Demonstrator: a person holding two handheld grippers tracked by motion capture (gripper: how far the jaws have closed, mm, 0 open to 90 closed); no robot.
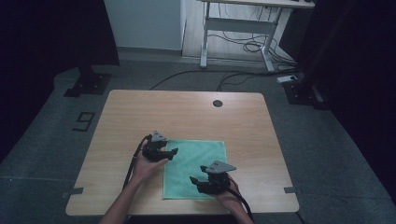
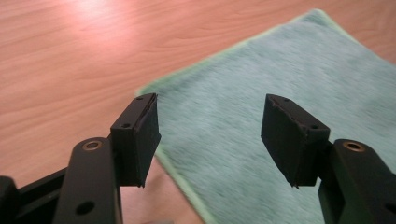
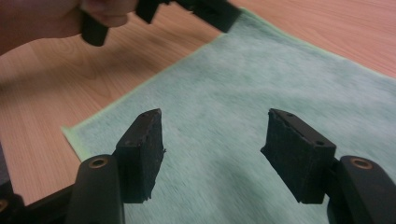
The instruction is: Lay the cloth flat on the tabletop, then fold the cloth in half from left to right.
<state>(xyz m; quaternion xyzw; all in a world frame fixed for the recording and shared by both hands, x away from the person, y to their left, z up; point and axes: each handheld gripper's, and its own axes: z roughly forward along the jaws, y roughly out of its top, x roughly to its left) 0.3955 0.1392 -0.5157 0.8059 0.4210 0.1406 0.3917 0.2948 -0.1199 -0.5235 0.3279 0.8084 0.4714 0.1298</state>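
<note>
The left gripper point(image 1: 171, 152) hovers at the far left corner of the green cloth point(image 1: 189, 158), forearm angling in from below, its 2 jaws spread wide and empty. The cloth lies flat on the wooden table point(image 1: 140, 112). The right gripper point(image 1: 194, 180) sits over the cloth's near edge, jaws spread too, holding nothing.

Light wooden table point(image 1: 140, 112), a flat green cloth point(image 1: 194, 163) on its near half.
</note>
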